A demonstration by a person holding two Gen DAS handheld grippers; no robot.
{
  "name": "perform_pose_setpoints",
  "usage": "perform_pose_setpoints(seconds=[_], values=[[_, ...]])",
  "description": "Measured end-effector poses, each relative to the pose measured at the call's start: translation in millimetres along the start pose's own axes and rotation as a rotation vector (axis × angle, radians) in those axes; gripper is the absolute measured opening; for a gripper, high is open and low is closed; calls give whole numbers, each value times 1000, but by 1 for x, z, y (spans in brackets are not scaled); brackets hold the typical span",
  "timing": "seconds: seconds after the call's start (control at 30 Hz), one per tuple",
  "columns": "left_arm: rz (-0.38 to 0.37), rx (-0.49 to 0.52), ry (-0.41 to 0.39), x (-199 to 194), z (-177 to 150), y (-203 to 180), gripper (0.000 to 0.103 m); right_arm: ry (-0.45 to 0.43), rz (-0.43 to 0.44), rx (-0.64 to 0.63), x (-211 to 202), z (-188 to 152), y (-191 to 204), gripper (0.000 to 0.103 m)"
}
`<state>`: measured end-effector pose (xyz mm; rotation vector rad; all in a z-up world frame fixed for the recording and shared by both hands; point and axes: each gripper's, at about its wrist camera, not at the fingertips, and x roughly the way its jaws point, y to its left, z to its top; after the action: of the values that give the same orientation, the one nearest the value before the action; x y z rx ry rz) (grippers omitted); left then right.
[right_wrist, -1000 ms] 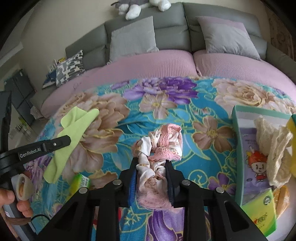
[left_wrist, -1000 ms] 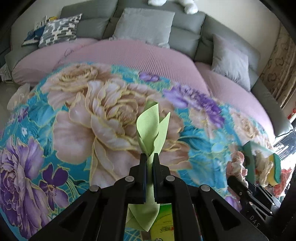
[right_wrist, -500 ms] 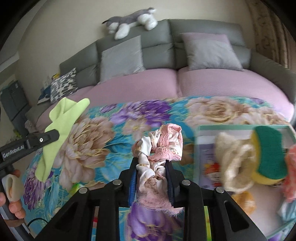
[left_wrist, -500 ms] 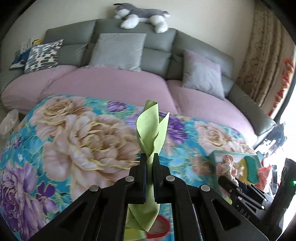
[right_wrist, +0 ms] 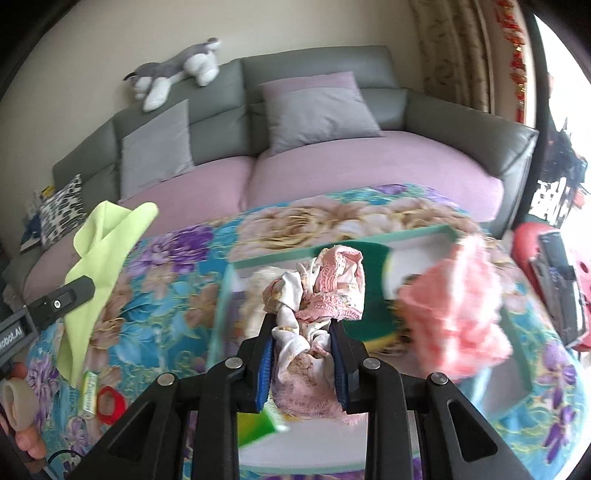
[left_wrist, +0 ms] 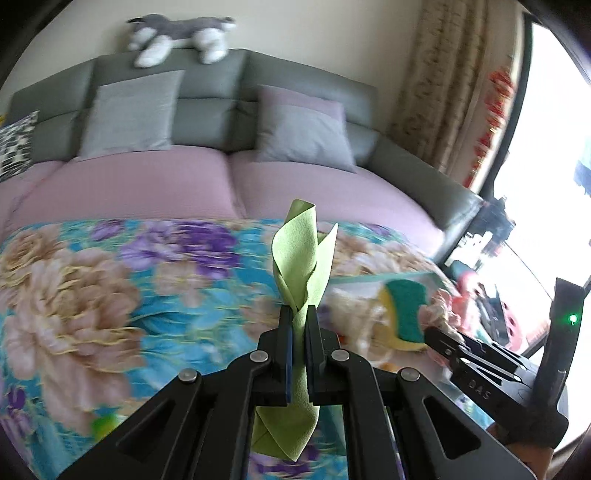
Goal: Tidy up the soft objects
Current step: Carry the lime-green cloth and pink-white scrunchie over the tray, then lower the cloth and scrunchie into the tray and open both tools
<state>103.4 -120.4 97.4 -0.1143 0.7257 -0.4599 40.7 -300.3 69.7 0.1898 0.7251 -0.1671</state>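
Note:
My left gripper [left_wrist: 298, 314] is shut on a light green cloth [left_wrist: 301, 258] that sticks up past the fingertips and hangs below them. In the right wrist view the same green cloth [right_wrist: 107, 243] hangs from the left gripper at the left. My right gripper [right_wrist: 302, 319] is shut on a bundle of pink and white lacy fabric [right_wrist: 321, 291], held above a teal-rimmed tray [right_wrist: 417, 233]. The tray holds a green and yellow sponge [right_wrist: 373, 291], a fluffy pink cloth [right_wrist: 458, 310] and a cream cloth [right_wrist: 255, 295].
A floral blanket [left_wrist: 110, 295] covers the near part of a round pink bed [left_wrist: 147, 184] with grey cushions and a plush dog [left_wrist: 181, 33] on the headboard. A red ring [right_wrist: 109, 404] and a small green packet [right_wrist: 88, 391] lie on the blanket at left. Curtains hang right.
Both grippers have swung to the right and upward with their cloths still held. The tray with the sponge and cloths now lies right under the right gripper.

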Motion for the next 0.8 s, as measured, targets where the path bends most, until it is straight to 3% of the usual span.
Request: perform_pose_setpoints(seconds=[0.17,0.33,0.8], values=[[-102,61,39,20,-8,-46,5,-2,-48,28,-14,-2,-29,29],[-157,85,67,35,-17,-72,5,3,-76,50,-21,-3,-49,29],[-163,68,182,86,-39,-84,5,113,-64,69,8,-19,-66,29]])
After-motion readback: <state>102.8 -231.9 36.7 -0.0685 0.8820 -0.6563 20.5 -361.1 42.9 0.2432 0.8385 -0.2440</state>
